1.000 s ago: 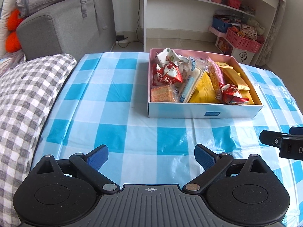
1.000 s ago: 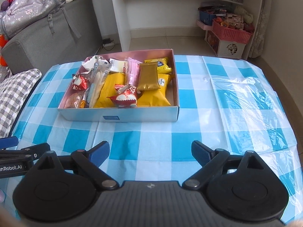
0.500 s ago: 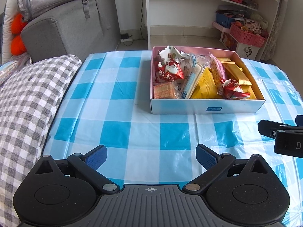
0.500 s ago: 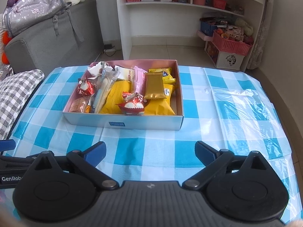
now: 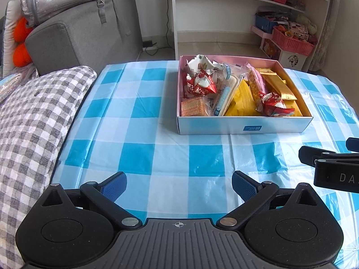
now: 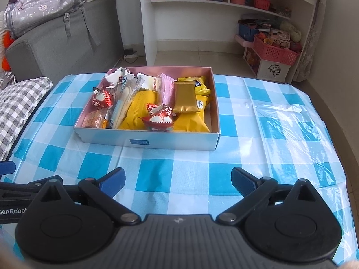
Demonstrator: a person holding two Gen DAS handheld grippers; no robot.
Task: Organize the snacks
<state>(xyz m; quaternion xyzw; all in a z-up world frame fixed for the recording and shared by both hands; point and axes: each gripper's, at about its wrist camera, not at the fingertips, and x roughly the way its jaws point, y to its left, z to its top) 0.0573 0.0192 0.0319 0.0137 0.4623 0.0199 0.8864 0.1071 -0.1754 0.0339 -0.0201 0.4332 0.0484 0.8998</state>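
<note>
Hovering Over the Snack Box, Both Claws Empty

Hovering above the blue checked tablecloth [image 5: 139,148], the left gripper [image 5: 179,185] and the right gripper [image 6: 178,179] both stand with jaws wide apart and nothing between them. The snack box [image 6: 145,142] sits on the cloth beyond them, well apart from the fingertips, packed with wrapped snacks. From the left wrist view, the box lies far and to the right, and a grey checked cushion [image 5: 33,121] fills the left side; the right gripper's black body pokes in at the right edge. The right wrist view puts the box far and slightly left, shows the gold packet [image 6: 186,99] lying on the yellow bags [image 6: 138,109], and reveals a wrinkled clear plastic sheet [image 6: 291,125] on the cloth at the right.
</note>
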